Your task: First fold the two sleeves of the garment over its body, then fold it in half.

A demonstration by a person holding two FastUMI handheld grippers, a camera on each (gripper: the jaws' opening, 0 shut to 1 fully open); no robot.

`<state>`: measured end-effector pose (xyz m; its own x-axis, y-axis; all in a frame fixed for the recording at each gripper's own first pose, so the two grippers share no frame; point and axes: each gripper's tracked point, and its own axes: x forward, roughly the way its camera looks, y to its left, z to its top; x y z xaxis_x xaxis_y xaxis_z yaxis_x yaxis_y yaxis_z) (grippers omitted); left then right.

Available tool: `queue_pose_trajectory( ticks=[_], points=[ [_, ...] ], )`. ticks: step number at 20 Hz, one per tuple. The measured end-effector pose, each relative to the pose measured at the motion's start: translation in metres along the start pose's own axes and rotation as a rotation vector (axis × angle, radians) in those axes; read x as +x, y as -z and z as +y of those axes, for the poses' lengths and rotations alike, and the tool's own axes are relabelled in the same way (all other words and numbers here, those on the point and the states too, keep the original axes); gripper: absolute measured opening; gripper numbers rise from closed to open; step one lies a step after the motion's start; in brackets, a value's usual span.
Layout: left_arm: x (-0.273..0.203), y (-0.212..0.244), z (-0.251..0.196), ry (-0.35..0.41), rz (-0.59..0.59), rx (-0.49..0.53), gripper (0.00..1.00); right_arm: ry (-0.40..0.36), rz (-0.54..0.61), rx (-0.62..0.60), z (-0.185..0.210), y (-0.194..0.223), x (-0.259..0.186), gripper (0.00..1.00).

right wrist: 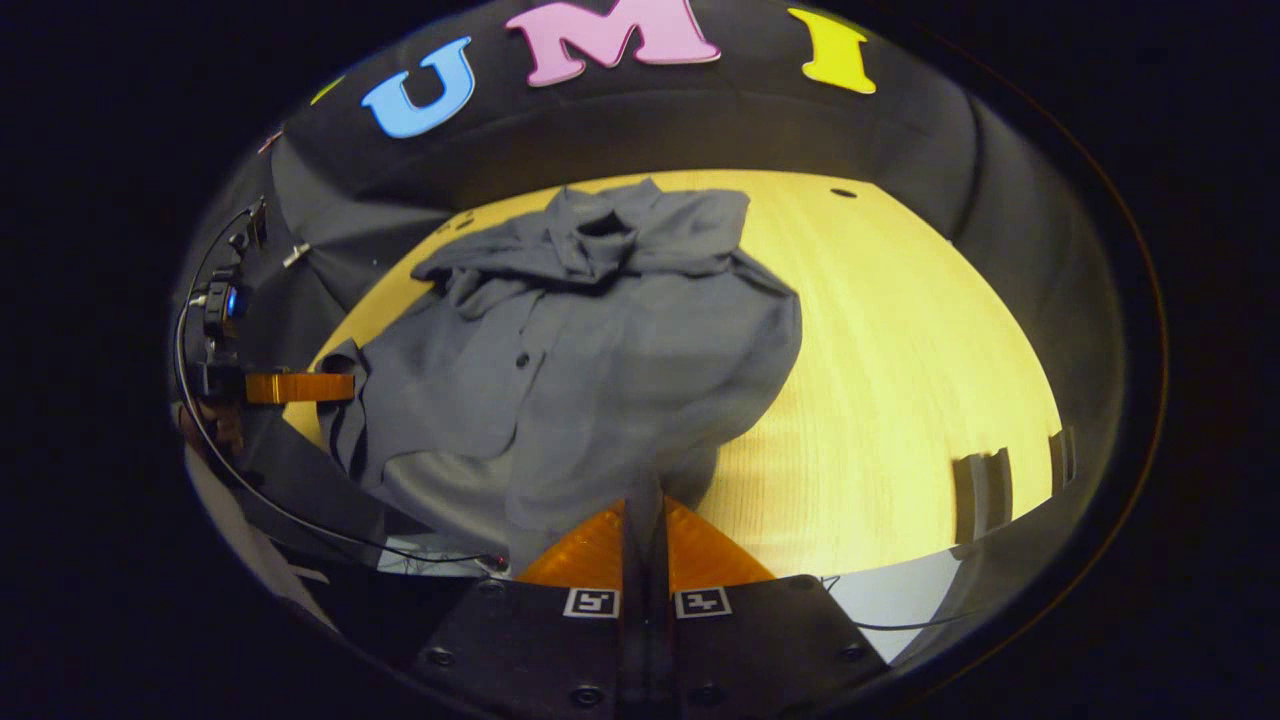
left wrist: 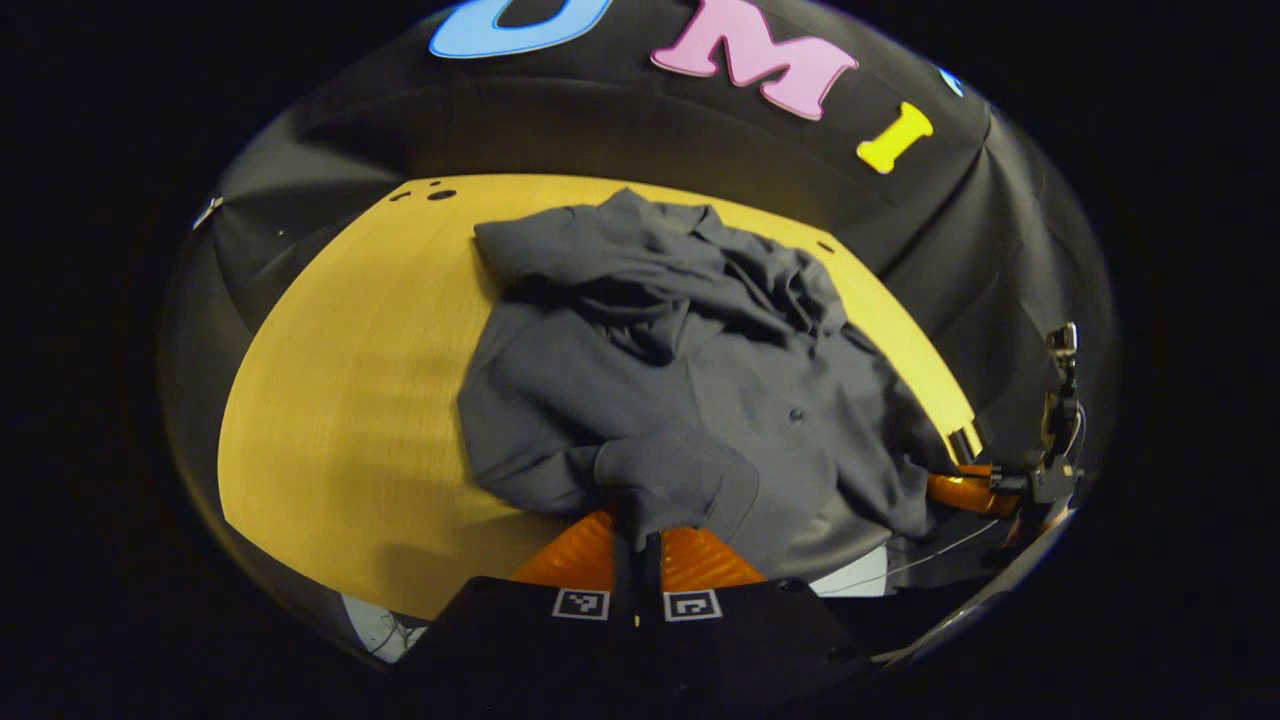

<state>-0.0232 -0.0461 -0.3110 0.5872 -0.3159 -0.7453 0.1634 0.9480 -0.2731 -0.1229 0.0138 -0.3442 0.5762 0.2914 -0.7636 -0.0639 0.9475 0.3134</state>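
Grey shirt (left wrist: 690, 390), sleeves already folded in, hangs pinched at its near hem by both grippers (left wrist: 637, 530) (right wrist: 643, 525), halving pending.

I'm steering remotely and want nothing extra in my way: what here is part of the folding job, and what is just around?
Part of the job:
- grey shirt, bunched on the table
- left tool, shut on the shirt's near edge
- right tool, shut on the shirt's near edge

Just around:
- wooden table
- cable trailing from the left tool
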Motion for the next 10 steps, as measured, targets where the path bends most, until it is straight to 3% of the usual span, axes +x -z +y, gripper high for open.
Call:
queue_pose_trajectory(
  ticks=[4, 10],
  points=[
    [-0.015, -0.059, -0.016, 0.042, -0.112, -0.023, 0.06, 0.008, -0.158, 0.052, -0.003, -0.073, -0.015, 0.06],
    [-0.019, -0.131, -0.026, 0.075, -0.228, -0.040, 0.06, 0.011, -0.333, 0.031, 0.001, -0.166, -0.018, 0.05]
  ],
)
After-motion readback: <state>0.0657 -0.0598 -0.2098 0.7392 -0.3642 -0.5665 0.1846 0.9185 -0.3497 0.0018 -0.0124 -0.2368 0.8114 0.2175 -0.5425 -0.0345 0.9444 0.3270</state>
